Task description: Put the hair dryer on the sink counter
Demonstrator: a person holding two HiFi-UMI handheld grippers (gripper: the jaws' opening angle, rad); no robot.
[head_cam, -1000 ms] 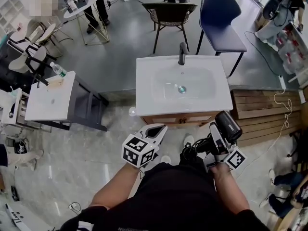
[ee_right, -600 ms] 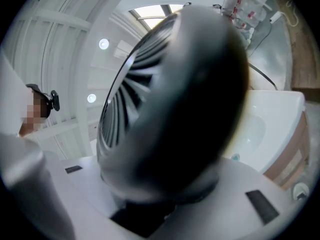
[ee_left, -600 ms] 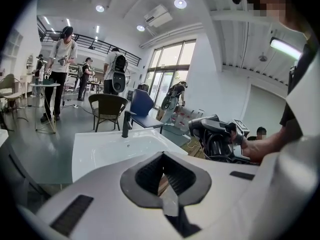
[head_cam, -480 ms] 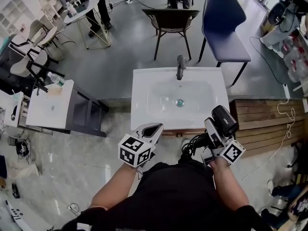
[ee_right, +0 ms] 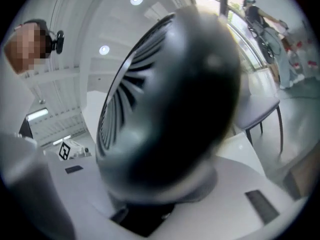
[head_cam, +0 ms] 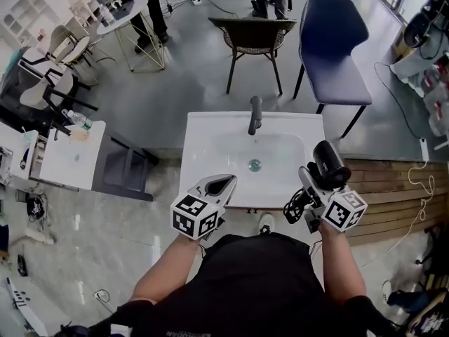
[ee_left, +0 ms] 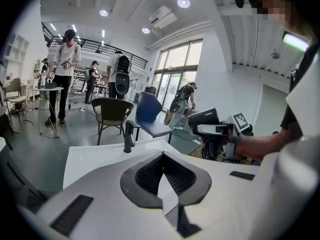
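Observation:
The black hair dryer (head_cam: 328, 166) fills the right gripper view (ee_right: 170, 114) with its grilled rear end. My right gripper (head_cam: 316, 188) is shut on its handle and holds it over the right front corner of the white sink counter (head_cam: 203, 135). Its dark cord (head_cam: 295, 206) hangs below. My left gripper (head_cam: 217, 187) is shut and empty, hovering at the counter's front left edge. In the left gripper view (ee_left: 163, 156) its jaws point at the dark faucet (ee_left: 129, 136), with the dryer (ee_left: 210, 119) to the right.
The basin and faucet (head_cam: 255, 114) take up the counter's middle. Behind the sink stand a wicker chair (head_cam: 252, 37) and a blue chair (head_cam: 333, 37). A small white table (head_cam: 70, 156) stands at the left, a wooden platform (head_cam: 382, 188) at the right. People stand at the back.
The sink has come closer in the head view. My right gripper has carried the dryer forward, from in front of the cabinet to over the counter's right front corner. The left gripper has also advanced.

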